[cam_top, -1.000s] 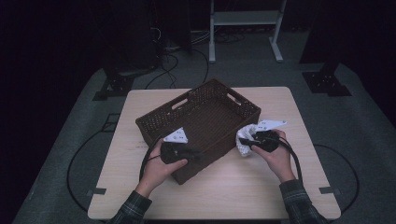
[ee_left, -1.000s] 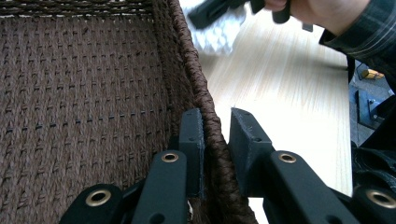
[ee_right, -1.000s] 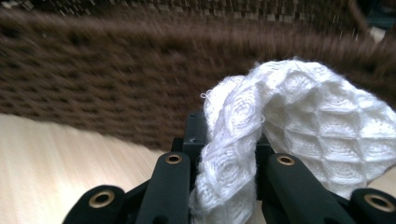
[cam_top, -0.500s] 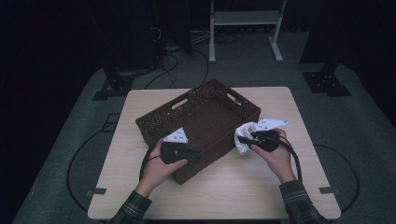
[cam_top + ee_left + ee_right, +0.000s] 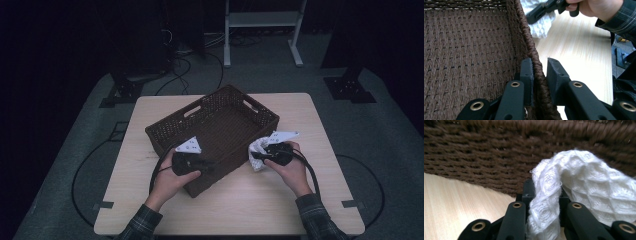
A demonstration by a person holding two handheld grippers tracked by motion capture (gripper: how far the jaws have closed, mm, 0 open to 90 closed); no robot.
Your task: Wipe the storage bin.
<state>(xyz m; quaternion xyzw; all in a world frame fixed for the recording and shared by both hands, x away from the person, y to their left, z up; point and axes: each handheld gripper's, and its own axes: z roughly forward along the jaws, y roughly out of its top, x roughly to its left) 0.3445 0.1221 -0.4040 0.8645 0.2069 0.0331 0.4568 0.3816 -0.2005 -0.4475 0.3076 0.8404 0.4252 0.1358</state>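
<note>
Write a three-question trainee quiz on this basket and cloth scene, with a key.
1. True or false: the left gripper is shut on the basket rim.
2. What does the right gripper hold? A) a white cloth B) a cable C) nothing
3. Where is the cloth relative to the basket: inside it or outside it?

Key:
1. True: one jaw is inside the wall and one outside, with the braided rim pinched between them.
2. A: the white waffle-weave cloth is clamped between its jaws.
3. Outside, beside the basket's right wall, above the table; nothing has gone in.
</note>
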